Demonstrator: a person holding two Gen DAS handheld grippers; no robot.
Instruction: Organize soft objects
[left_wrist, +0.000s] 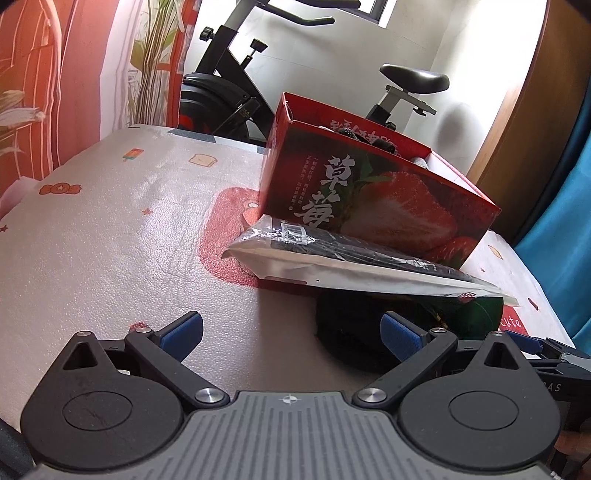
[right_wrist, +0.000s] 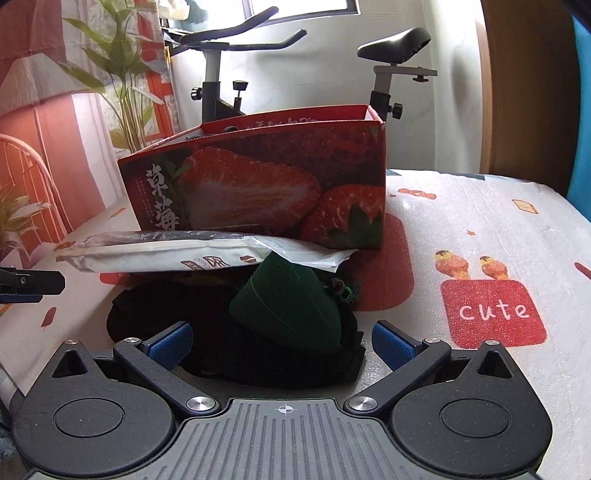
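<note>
Red strawberry box (right_wrist: 258, 192) behind plastic packet (right_wrist: 177, 251) and dark garments (right_wrist: 288, 314); left gripper (left_wrist: 291, 332) and right gripper (right_wrist: 282, 339) wide open, empty.

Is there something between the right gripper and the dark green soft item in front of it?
Nothing visible. The right gripper is open, and the dark green item lies on black fabric directly ahead of it. The plastic package lies behind, overlapping only the item's far edge.
</note>
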